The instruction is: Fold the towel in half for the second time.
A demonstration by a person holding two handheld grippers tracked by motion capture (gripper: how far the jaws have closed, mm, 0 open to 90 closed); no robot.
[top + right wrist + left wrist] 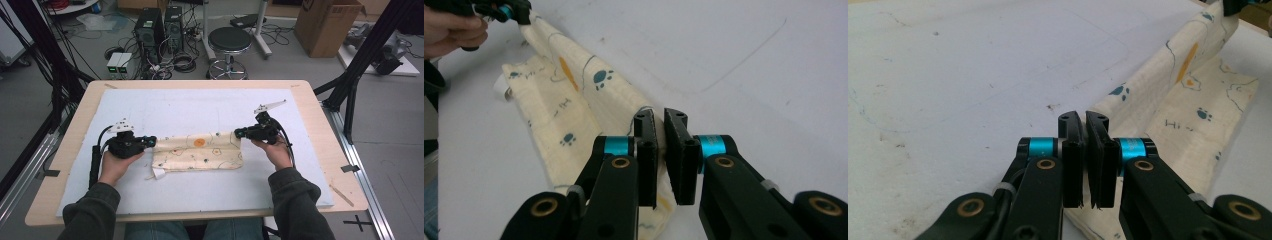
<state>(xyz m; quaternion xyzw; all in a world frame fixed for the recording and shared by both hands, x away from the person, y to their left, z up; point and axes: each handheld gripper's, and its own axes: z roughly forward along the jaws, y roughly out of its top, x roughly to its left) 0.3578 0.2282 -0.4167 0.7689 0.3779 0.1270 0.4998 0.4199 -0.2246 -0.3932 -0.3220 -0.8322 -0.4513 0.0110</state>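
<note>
A workshop floor strewn with cables is stretching behind a light wooden table, whose top is carrying a white mat marked with faint scuffs and pencil-like arcs. Beyond the far edge, a cardboard box is sitting at the far right, two black computer towers are standing at the far left, and a round black stool is waiting between them. Black frame struts are slanting down on both sides of the table.

A person in dark green sleeves is sitting at the near edge, working a cream printed cloth that is lying folded at the middle of the mat. The left gripper is clenching the cloth's far-left corner; the right gripper is clenching its far-right corner, so the far fold is running taut between them.

The high view is giving the room and the cloth's orange spot. The left gripper view is bringing out teal paw prints and the small word "Hi" printed on the fabric, with jaws pressed nearly together on the hem. The right gripper view is showing a loose thread curling at its jaw tips and a white tag at the cloth's far corner.
</note>
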